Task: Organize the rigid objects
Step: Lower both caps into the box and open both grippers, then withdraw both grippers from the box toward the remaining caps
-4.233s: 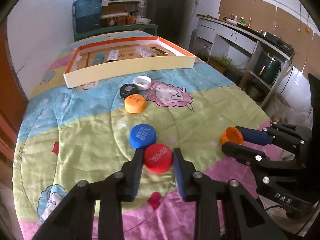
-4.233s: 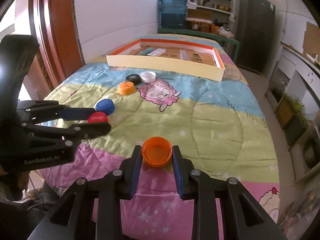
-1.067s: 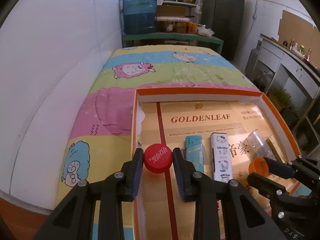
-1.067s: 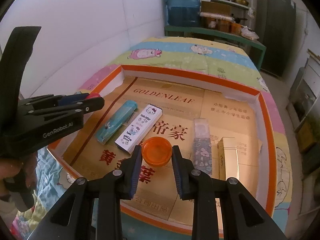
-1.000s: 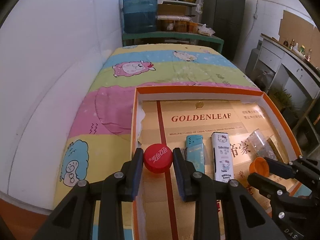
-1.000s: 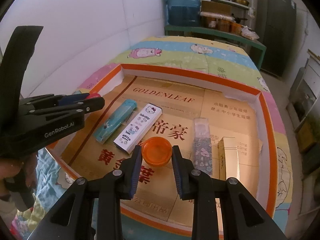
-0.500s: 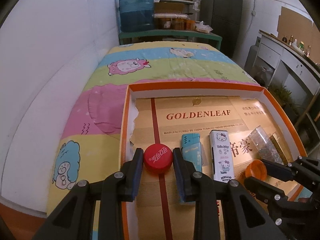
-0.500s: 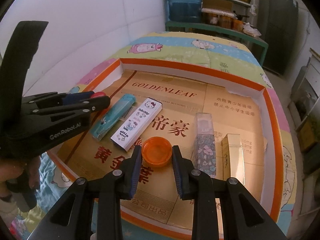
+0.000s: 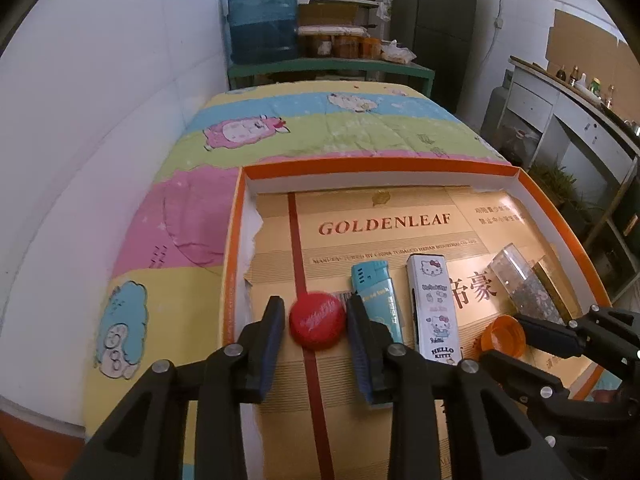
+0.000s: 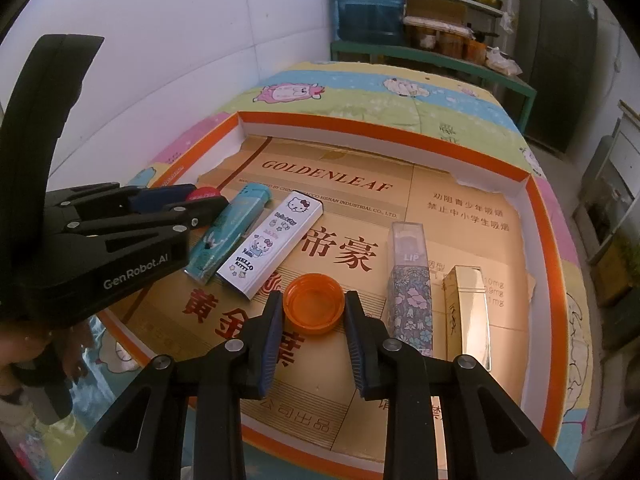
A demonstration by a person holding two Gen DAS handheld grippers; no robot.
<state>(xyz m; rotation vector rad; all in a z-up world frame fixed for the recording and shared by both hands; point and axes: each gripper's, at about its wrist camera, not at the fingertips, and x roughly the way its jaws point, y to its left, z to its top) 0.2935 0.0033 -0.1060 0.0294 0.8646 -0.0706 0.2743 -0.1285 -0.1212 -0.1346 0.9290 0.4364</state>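
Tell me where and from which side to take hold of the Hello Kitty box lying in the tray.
Grip the Hello Kitty box across its two long side faces, near mid-length, coming from above. It lies flat, long and narrow, so only that span would likely fit the jaws. The teal lighter lies close along one side and may crowd a finger, so the end nearer the orange cap could be easier.

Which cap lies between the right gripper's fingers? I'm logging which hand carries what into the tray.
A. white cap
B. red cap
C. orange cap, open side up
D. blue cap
C: in the right wrist view the orange cap, hollow side up, sits between the right gripper fingers, over the tray.
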